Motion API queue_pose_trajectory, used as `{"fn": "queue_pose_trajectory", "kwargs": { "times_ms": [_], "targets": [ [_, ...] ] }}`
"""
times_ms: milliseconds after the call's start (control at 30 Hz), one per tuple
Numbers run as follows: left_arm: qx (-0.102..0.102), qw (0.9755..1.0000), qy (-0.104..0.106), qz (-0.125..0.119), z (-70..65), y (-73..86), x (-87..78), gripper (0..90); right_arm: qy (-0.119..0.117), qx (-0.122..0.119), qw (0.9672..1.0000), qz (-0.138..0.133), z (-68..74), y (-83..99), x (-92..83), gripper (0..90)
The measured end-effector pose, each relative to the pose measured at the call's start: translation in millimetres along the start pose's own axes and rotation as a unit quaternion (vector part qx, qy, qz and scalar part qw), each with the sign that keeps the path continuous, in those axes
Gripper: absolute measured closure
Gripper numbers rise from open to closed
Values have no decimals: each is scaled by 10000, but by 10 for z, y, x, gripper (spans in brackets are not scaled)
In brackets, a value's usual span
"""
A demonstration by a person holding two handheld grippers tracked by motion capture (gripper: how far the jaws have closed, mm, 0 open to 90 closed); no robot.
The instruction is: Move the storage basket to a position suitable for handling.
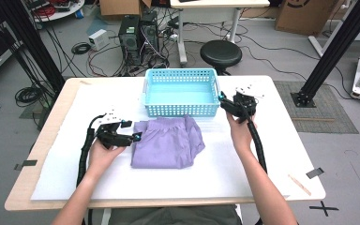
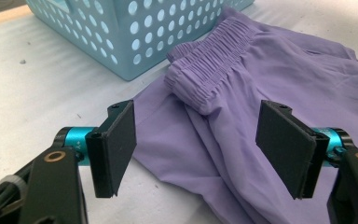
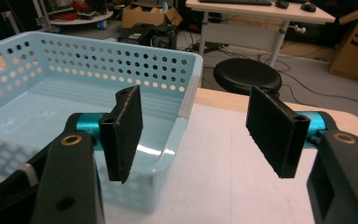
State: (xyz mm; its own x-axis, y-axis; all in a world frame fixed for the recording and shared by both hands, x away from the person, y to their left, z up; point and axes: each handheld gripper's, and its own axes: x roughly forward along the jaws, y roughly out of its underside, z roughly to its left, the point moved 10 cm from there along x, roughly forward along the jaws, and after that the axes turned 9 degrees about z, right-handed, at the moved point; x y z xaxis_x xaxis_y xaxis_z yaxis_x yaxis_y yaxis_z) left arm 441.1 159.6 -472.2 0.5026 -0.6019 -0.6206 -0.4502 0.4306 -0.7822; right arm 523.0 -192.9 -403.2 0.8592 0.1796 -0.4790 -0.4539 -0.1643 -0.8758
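Shorts point(image 1: 168, 142) are lying before the blue basket point(image 1: 180, 109); left claw point(image 2: 196, 140) and right claw point(image 3: 193, 135) are both gaping wide, holding nothing.

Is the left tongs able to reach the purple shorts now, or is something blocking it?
Probably yes. The left tongs are open and point straight at the purple shorts, with nothing between them. The blue basket stands off to the side, behind the waistband, out of the path.

A lab: computer towers point(image 1: 139, 35), floor cables point(image 1: 98, 56), black framing point(image 1: 336, 47).
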Motion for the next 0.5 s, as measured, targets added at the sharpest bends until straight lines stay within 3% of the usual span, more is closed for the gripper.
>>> {"fn": "queue_pose_trajectory", "kwargs": {
  "times_ms": [200, 233, 500],
  "targets": [
    [-86, 9998, -96, -166, -38, 6, -63, 288, -223, -154, 9996, -90, 62, 205, -292, 346],
    [-172, 9994, -162, -239, -53, 15, -85, 288, -244, -175, 9995, -77, 75, 250, -327, 346],
    [-204, 9981, -296, -504, -169, 109, -213, 288, -574, -251, 9979, 146, 278, 582, -464, 329]
  ]
}}
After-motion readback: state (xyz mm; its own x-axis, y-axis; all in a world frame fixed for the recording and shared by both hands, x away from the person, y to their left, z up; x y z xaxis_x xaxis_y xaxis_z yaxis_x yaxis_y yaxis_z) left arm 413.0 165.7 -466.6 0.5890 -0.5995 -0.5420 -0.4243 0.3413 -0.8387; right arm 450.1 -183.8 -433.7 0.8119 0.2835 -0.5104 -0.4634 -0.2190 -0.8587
